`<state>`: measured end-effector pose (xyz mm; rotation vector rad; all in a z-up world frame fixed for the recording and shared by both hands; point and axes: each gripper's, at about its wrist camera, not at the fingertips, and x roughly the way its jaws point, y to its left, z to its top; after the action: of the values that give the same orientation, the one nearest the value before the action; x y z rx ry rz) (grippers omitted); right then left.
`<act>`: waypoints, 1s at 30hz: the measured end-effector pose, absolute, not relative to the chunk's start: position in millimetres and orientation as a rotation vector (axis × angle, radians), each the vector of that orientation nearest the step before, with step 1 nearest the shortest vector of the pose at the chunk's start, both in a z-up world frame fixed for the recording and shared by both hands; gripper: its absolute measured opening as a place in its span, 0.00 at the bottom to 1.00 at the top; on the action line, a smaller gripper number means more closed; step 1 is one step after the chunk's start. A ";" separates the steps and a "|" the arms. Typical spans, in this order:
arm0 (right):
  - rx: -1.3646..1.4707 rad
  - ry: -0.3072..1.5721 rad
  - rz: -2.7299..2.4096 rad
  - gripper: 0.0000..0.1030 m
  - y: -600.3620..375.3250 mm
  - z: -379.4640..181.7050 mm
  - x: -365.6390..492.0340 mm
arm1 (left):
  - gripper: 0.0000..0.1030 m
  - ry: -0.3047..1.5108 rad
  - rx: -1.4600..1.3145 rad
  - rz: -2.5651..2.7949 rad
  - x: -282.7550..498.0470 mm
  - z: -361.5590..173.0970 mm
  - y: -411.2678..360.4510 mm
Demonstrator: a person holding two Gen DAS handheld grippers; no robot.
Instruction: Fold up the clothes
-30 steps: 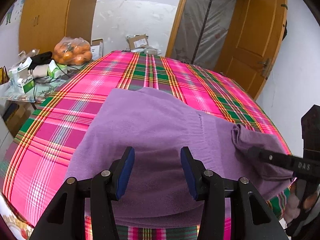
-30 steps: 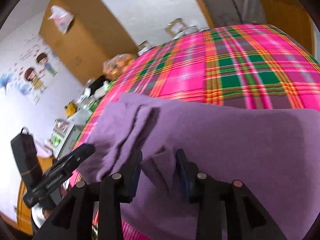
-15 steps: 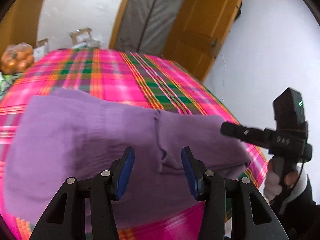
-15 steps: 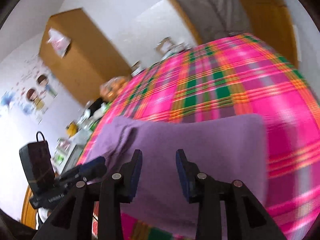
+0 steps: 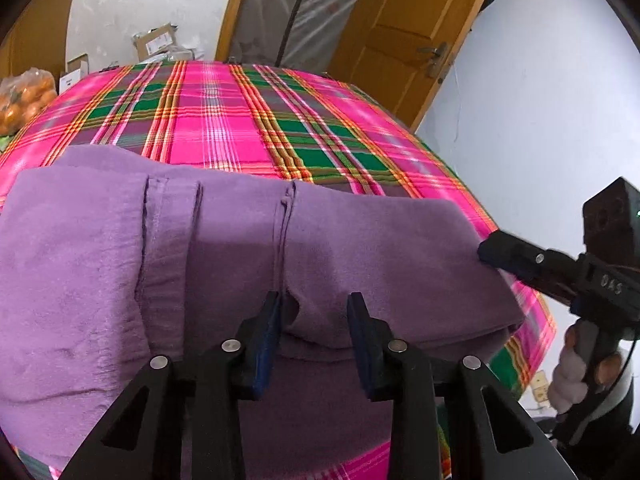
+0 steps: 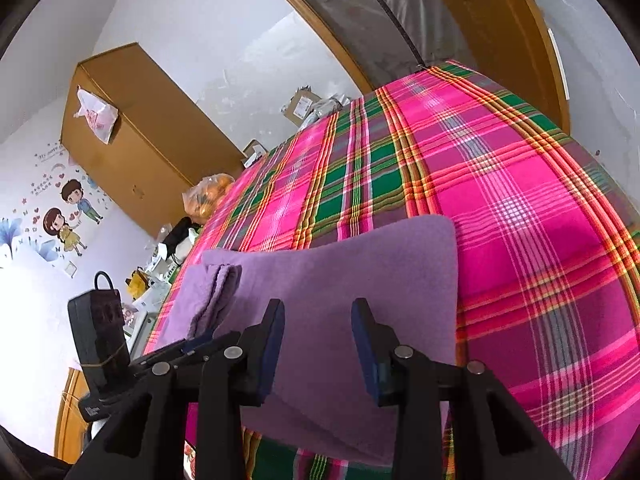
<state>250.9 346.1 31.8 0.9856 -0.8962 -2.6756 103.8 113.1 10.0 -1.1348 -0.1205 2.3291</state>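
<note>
A purple garment point(image 5: 224, 248) lies folded on the near part of a bed with a pink, green and orange plaid cover point(image 5: 224, 120). Its folded sleeve layer shows seams on top. My left gripper point(image 5: 314, 316) is open, low over the garment's near edge, with a fold of cloth between the jaws. My right gripper point(image 6: 318, 326) is open and empty above the garment point(image 6: 360, 280) near its right end. The right gripper also shows in the left wrist view point(image 5: 520, 260), its tip at the garment's right edge. The left gripper shows in the right wrist view point(image 6: 188, 350).
A bag of oranges point(image 5: 22, 98) and clutter sit on a side table left of the bed. Cardboard boxes point(image 5: 156, 42) stand beyond the far end. A wooden door point(image 5: 404, 36) is at the right, a wardrobe point(image 6: 136, 132) at the left.
The right gripper let go of the sleeve it held and drew back to the right edge. The sleeve now lies folded across the garment. The left gripper swung right and came lower.
</note>
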 end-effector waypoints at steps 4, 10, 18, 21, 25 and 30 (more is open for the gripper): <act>0.968 -0.929 -2.685 0.35 353.2 31.2 254.4 | 0.08 -0.172 -1.153 2.342 100.6 8.7 105.8; 0.931 -0.961 -2.716 0.35 363.5 33.1 261.9 | 0.06 -0.198 -1.062 2.384 114.2 23.2 94.9; 0.918 -0.855 -2.782 0.35 359.6 28.3 262.2 | 0.06 -0.180 -1.100 2.374 119.3 12.2 89.2; 0.920 -0.795 -2.801 0.35 355.5 25.6 260.8 | 0.06 -0.168 -1.102 2.371 120.4 10.7 89.7; 1.064 -0.715 -2.814 0.28 348.8 11.1 249.2 | 0.06 -0.149 -1.101 2.361 122.9 11.1 88.5; 1.012 -0.676 -2.872 0.28 352.0 24.3 250.5 | 0.07 -0.099 -1.058 2.417 129.4 24.3 84.5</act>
<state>250.5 352.0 24.3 1.0116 -0.6760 -2.8724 129.4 84.5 24.3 -1.0576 -0.0994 2.4170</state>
